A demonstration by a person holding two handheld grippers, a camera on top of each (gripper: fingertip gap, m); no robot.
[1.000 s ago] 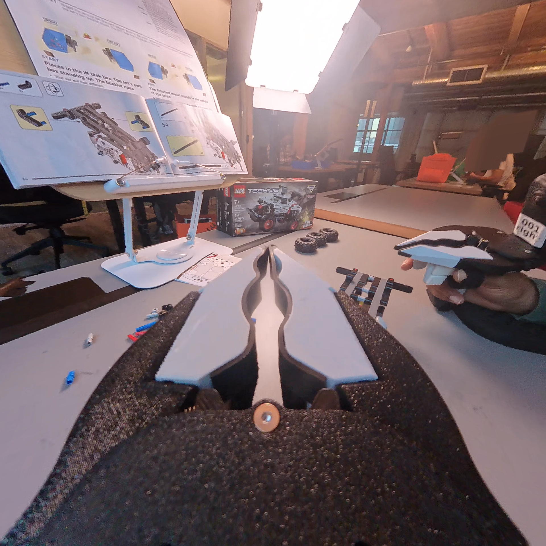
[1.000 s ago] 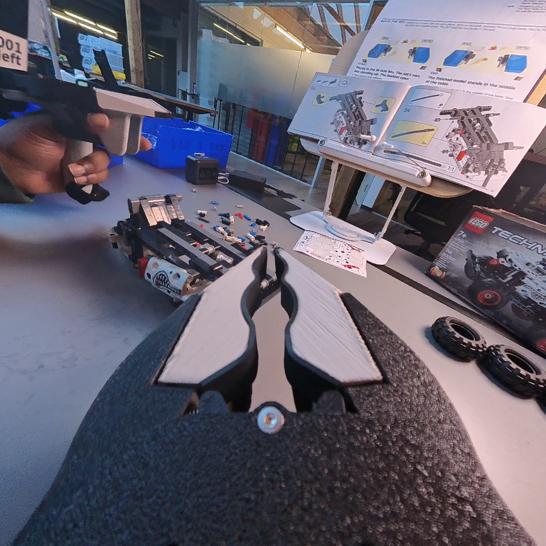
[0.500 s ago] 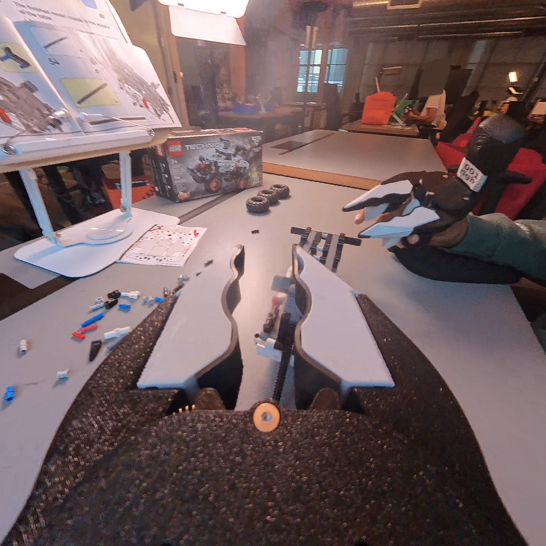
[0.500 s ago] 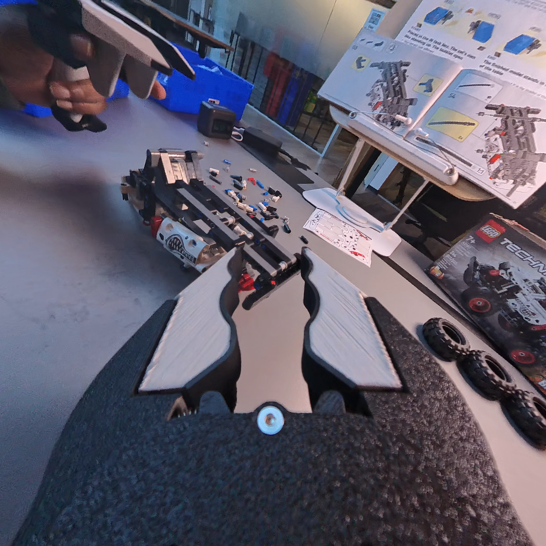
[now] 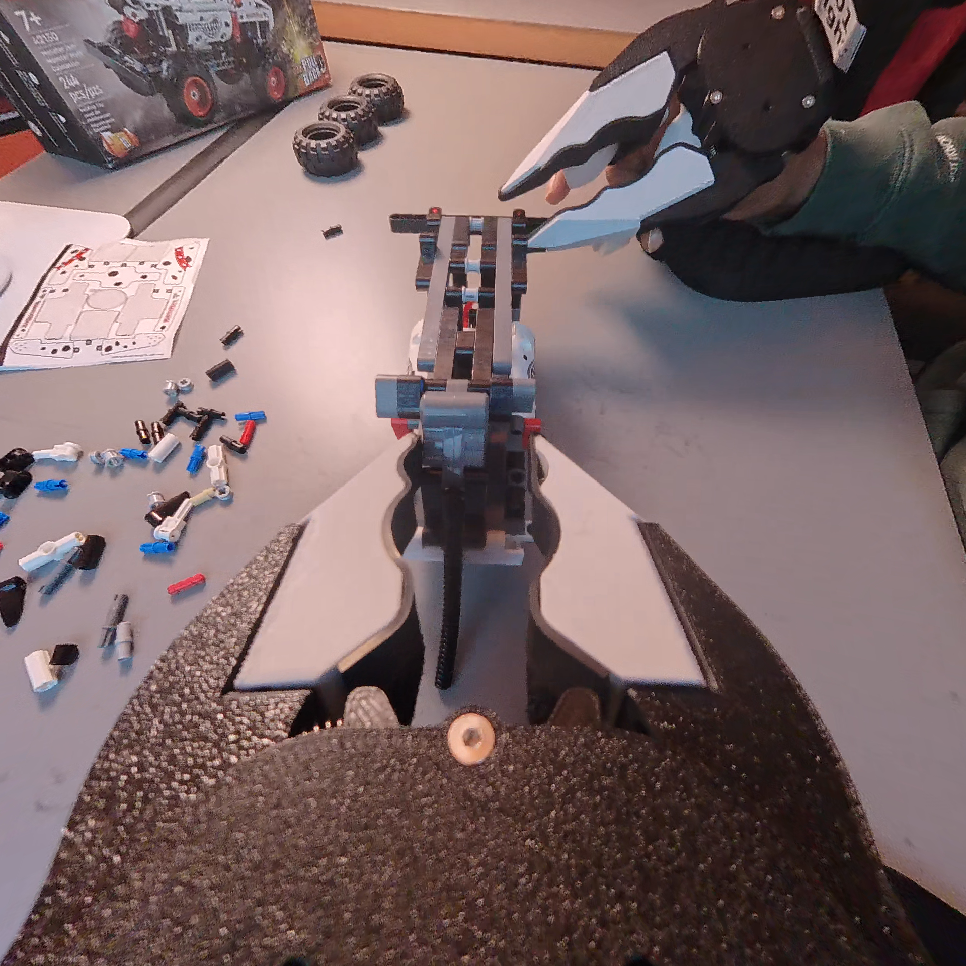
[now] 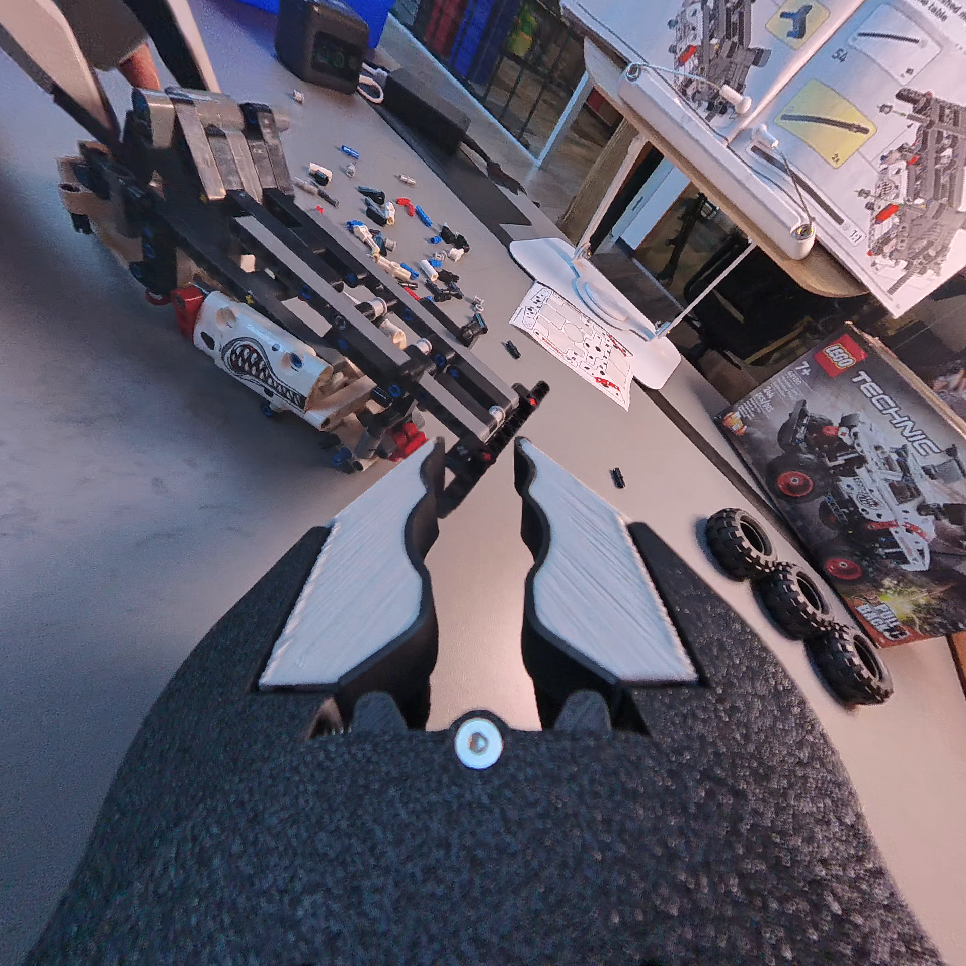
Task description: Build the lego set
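Since a moment ago both grippers have closed in on the long black-and-grey lego chassis (image 5: 473,334), which lies on the grey worktop (image 5: 732,470). The left gripper (image 5: 473,449) has its jaws spread around the near end; whether they clamp it I cannot tell. The right gripper (image 6: 475,449), jaws released, straddles the far crossbeam. Three black rubber tyres (image 5: 347,120) sit far left, loose small pieces (image 5: 157,470) left.

Printed writing stands on the box (image 6: 857,470) at the tabletop's far edge, the open booklet (image 6: 836,78), the sticker sheet (image 5: 99,303) and a white tag (image 5: 836,26) on the right gripper (image 5: 515,219).
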